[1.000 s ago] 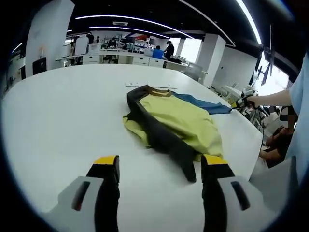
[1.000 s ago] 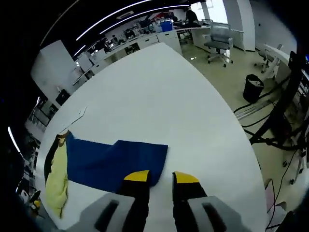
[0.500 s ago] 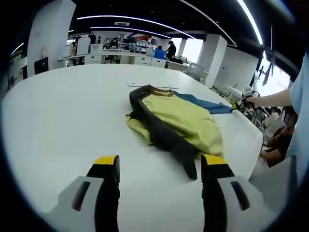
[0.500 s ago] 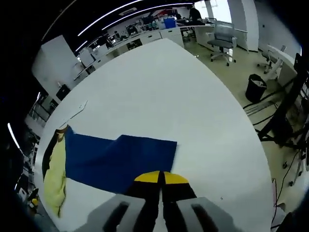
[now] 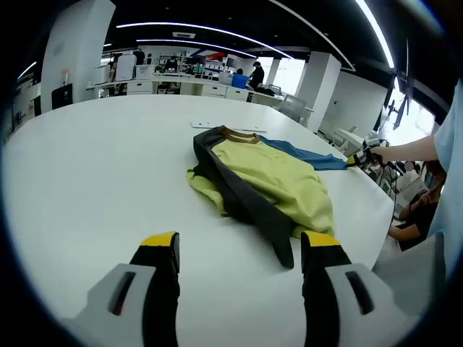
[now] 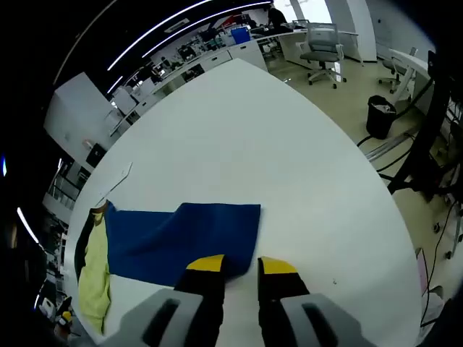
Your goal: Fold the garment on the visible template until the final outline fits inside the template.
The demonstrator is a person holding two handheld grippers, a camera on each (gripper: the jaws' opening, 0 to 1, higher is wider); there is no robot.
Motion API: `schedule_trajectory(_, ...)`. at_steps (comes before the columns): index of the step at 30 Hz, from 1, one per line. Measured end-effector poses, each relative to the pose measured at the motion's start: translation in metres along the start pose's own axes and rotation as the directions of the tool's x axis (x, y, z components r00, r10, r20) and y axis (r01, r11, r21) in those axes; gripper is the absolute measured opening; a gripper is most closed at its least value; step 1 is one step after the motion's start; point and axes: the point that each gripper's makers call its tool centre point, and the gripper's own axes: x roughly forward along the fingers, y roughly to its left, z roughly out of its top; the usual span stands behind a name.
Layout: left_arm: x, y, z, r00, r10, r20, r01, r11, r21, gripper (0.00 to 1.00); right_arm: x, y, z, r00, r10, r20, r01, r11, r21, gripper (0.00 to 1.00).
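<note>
**Q:** Where is the garment [image 5: 260,181] lying relative to the two grippers?

**A:** In the left gripper view it is resting on the white table [image 5: 94,166], bunched, its long axis running from about 11 o'clock to 5 o'clock. The left gripper [image 5: 241,249] is hovering short of it with its jaws spread wide and gripping nothing; the dark sleeve's [image 5: 253,213] end is lying at about 12 o'clock from the gap, near the right-hand jaw. In the right gripper view the blue sleeve [image 6: 181,237] is stretching flat from 9 o'clock toward the right gripper [image 6: 239,266], whose yellow-tipped jaws are standing slightly apart at the sleeve's near corner; whether cloth is lying between them cannot be told.

**Q:** Which gripper is nearer its work, and what is the material like?

**A:** The right one appears to be at the cuff already; the left is near the dark sleeve. The fabric is looking soft and matte: yellow-green body panel, dark sleeve, blue sleeve, brown collar [image 5: 235,134]. It is likely draping limply when lifted. A thin pale strip [image 5: 206,125] is lying just past the collar at 12 o'clock; whether it belongs to the template cannot be told.
</note>
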Motion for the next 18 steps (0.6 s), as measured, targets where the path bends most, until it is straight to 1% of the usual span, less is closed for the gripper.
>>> schedule_trajectory(3, 0.001, 0.0, 0.0, 1.0, 0.001, 0.003, 0.0, 1.0, -0.005, 0.65, 0.003, 0.002, -0.002, 1.0, -0.007, -0.004, 0.007, 1.0, -0.011, 0.09)
schedule_trajectory(7, 0.001, 0.0, 0.0, 1.0, 0.002, 0.003, -0.001, 1.0, -0.008, 0.65, 0.009, 0.004, -0.001, 1.0, -0.008, 0.001, 0.008, 1.0, -0.017, 0.03)
schedule_trajectory(8, 0.001, 0.0, 0.0, 1.0, 0.003, 0.004, -0.003, 1.0, -0.007, 0.65, 0.009, 0.004, -0.003, 1.0, -0.012, -0.015, 0.011, 1.0, -0.022, 0.0)
schedule_trajectory(10, 0.001, 0.001, -0.001, 1.0, 0.005, 0.003, -0.005, 1.0, -0.008, 0.64, 0.01, 0.003, -0.002, 1.0, -0.02, -0.012, 0.02, 0.999, -0.047, 0.0)
schedule_trajectory(12, 0.0, 0.001, -0.001, 1.0, 0.006, 0.003, -0.006, 1.0, -0.009, 0.64, 0.009, 0.003, 0.0, 1.0, -0.017, -0.01, 0.017, 0.999, -0.05, 0.0)
schedule_trajectory(15, -0.001, 0.002, -0.001, 1.0, 0.008, 0.003, -0.008, 1.0, -0.01, 0.64, 0.005, 0.003, 0.007, 1.0, -0.017, -0.002, 0.017, 0.998, -0.057, 0.0)
schedule_trajectory(18, -0.001, 0.001, -0.001, 1.0, 0.007, 0.004, -0.007, 1.0, -0.011, 0.64, -0.001, 0.001, 0.015, 1.0, -0.025, 0.005, 0.025, 0.996, -0.084, 0.0)
